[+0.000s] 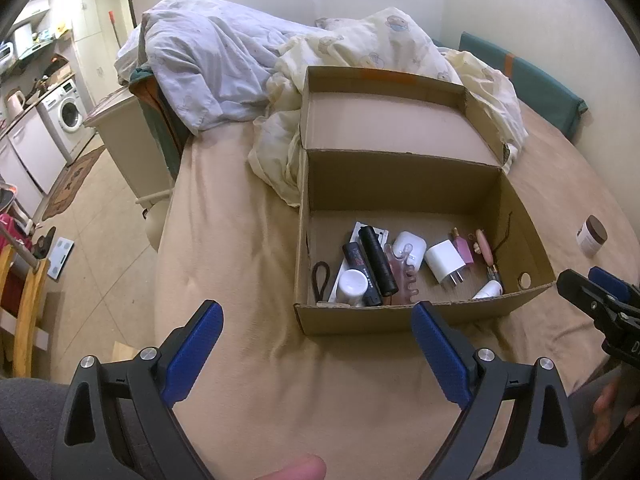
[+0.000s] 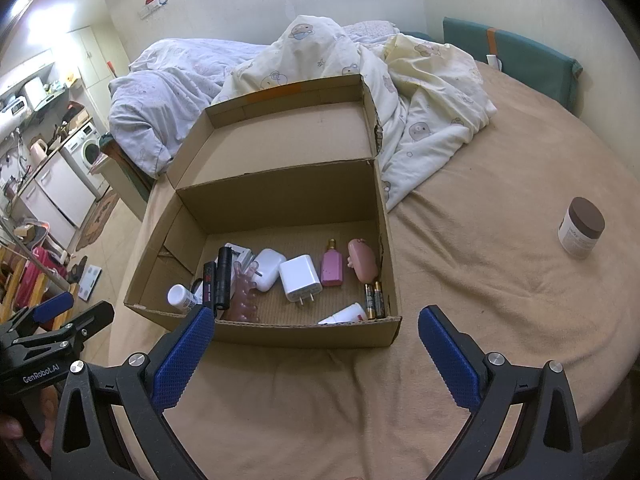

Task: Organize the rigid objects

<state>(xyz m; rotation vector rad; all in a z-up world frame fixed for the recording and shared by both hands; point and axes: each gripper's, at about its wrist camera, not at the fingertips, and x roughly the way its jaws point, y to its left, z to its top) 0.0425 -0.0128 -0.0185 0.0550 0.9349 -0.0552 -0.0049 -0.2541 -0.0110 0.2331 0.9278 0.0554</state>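
Jar [image 2: 581, 233] alone on the bed [image 2: 480, 280], outside the cardboard box [image 2: 312, 334].
Right gripper [image 2: 316, 354] and left gripper [image 1: 318, 350] both gape empty; approach the jar squarely, clamping its sides below the lid.

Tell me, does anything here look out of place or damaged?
One white jar with a brown lid stands alone on the tan bedsheet, right of the open cardboard box that holds the other small items. The box's hinged lid is torn along its right edge.

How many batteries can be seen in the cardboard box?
2: both batteries lie side by side in the cardboard box's near right corner, beside the white tube. Others may be hidden under clutter.
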